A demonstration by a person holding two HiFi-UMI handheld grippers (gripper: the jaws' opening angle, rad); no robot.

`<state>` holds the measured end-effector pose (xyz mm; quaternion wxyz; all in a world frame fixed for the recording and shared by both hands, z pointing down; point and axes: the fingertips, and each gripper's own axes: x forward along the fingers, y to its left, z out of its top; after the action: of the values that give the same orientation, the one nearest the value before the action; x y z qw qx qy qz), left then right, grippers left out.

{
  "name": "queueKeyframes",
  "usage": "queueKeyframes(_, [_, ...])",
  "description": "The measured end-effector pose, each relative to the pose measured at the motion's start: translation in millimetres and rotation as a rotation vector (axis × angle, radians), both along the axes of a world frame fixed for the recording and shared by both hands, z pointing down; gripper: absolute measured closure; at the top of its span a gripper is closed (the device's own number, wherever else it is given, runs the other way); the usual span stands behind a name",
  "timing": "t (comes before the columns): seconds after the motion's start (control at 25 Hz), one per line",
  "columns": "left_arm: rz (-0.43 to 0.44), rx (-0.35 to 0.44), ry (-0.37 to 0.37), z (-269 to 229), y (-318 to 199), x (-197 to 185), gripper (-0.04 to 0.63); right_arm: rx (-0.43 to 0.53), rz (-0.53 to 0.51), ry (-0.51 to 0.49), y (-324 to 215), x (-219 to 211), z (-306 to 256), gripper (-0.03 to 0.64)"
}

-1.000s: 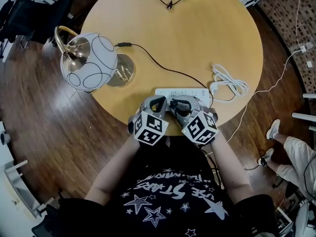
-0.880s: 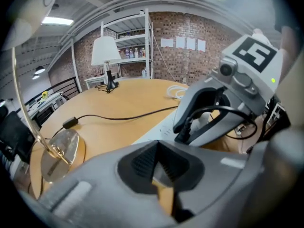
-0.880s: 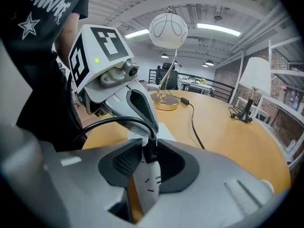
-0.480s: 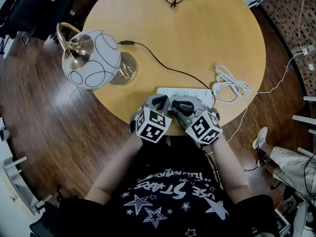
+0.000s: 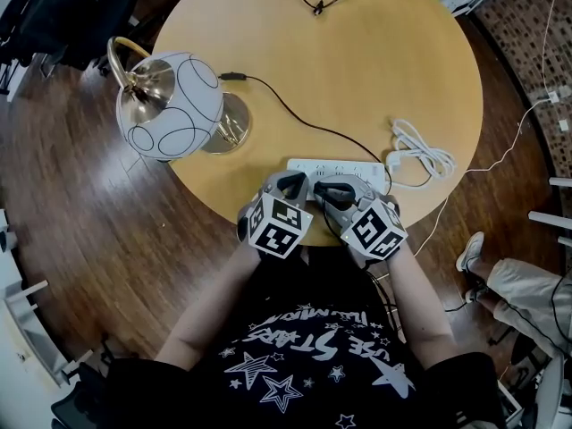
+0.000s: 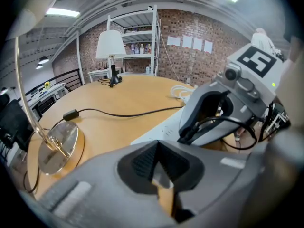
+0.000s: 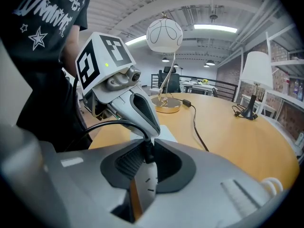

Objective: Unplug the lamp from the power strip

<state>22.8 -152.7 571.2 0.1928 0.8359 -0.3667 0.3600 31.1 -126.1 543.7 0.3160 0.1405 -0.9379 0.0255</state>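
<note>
The lamp (image 5: 170,105), with a white globe shade and a brass base (image 5: 223,125), stands at the table's left edge. Its black cord (image 5: 295,123) runs to the white power strip (image 5: 357,164) near the front edge. My right gripper (image 5: 329,189) is shut on the lamp's black plug (image 7: 145,152), which stands in the strip (image 7: 164,131). The cord (image 7: 107,125) loops up out of the jaws. My left gripper (image 5: 288,184) sits just left of it with its jaws shut and its tips (image 6: 156,148) down at the strip's left end (image 6: 161,133).
A coiled white cable (image 5: 420,148) lies at the strip's right end. A second lamp with a white shade (image 6: 110,44) stands at the table's far side. The front table edge (image 5: 223,211) is just under the grippers. A person's leg (image 5: 509,280) is at the right on the wooden floor.
Both grippers stay at the power strip, side by side. The whole view has drifted slightly, and the leg at the right has shifted.
</note>
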Motion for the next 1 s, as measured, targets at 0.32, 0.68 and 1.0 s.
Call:
queueKeyframes(0.32, [-0.009, 0.007, 0.011, 0.3, -0.2, -1.8, 0.591, -0.005, 0.064, -0.192, -16.0, -2.9, -40.9, 0.555])
queueKeyframes(0.68, [-0.016, 0.004, 0.034, 2.3, -0.4, -2.7, 0.591, 0.035, 0.103, -0.205, -23.8, 11.9, -63.8, 0.554])
queueKeyframes(1.0, [-0.013, 0.028, 0.041, 4.6, -4.0, -2.4, 0.591, 0.056, 0.198, -0.229, -25.8, 28.5, -85.7, 0.552])
